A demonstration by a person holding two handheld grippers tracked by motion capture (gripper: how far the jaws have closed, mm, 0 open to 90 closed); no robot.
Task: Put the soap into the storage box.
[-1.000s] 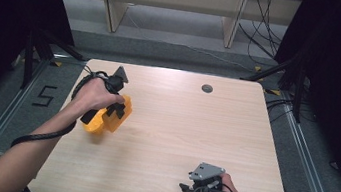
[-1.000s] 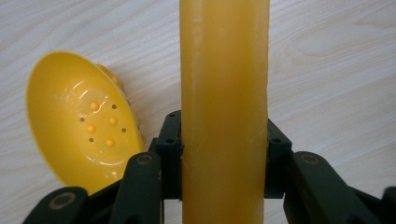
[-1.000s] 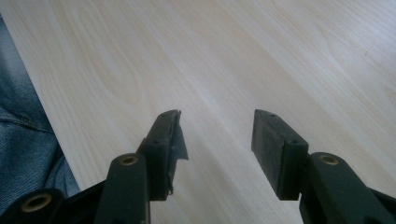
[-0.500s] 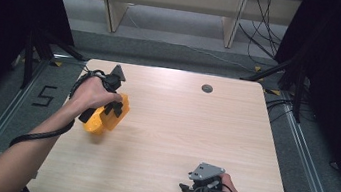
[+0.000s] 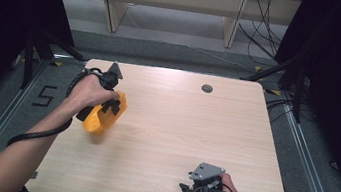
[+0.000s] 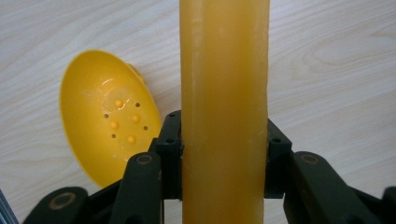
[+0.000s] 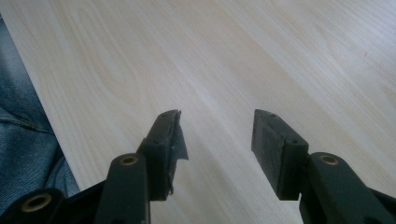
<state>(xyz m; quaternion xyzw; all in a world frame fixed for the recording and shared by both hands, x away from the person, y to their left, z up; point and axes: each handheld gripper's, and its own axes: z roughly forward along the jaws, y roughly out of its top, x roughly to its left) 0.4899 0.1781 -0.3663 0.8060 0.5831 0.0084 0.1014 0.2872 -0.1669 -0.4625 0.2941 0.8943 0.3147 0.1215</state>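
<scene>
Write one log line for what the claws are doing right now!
left claw: shut on yellow handle | yellow strainer bowl: beside it | right claw: open, over wooden table

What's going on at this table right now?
A person is working at a wooden table with a hand-held tool in each hand. The left tool is clamped on the long handle of a yellow plastic scoop, whose bowl has small holes and bumps inside; from above the scoop sits near the table's left edge. The right tool is open with nothing between its jaws, held low near the front edge of the table. No job is obvious yet.
</scene>
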